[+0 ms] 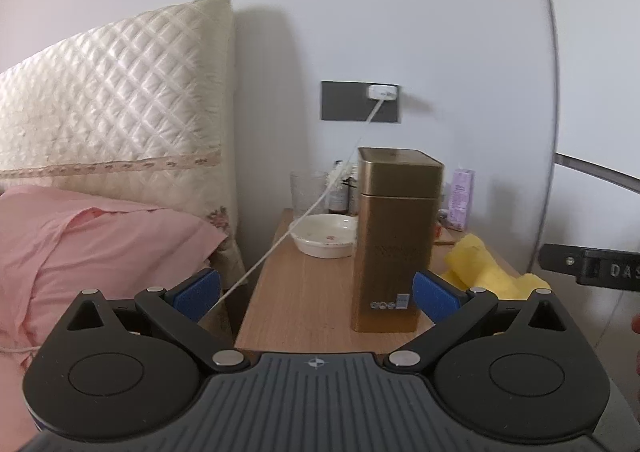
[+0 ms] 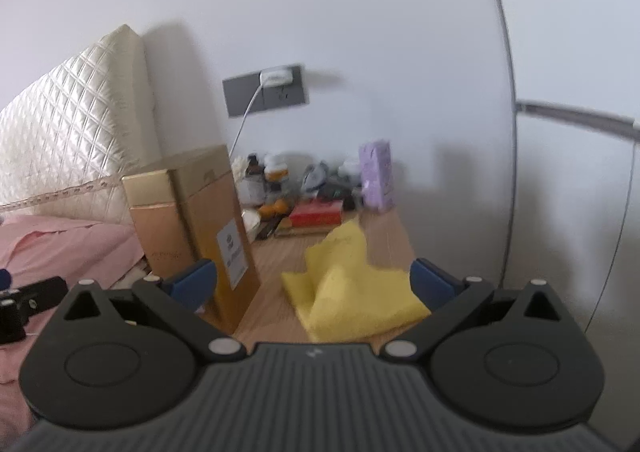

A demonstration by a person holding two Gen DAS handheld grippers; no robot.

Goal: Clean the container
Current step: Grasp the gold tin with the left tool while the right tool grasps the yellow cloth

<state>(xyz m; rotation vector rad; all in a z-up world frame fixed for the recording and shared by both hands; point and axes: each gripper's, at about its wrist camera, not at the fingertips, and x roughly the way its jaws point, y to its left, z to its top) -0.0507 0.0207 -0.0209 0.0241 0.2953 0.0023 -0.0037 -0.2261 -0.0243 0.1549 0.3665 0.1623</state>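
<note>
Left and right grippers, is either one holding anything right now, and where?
Nothing is held: left gripper and right gripper are both open.

Legible text is scarce.

Left wrist view: white capitals "DAS" on the black gripper body (image 1: 600,271) at the far right edge; the word is cut off by the frame.

Gold tin (image 1: 394,240): faint line of embossed lettering across its near face, mid-height, not readable. Row of three small round symbols plus a small square mark at its lower near face, too small to make out.

Right wrist view: white label (image 2: 232,256) on the tin's right side, round logo at top, lines of print beneath, blurred. Faint script on the tin's left face, unreadable.

Purple carton (image 2: 376,176) at the far side of the nightstand: print illegible.
</note>
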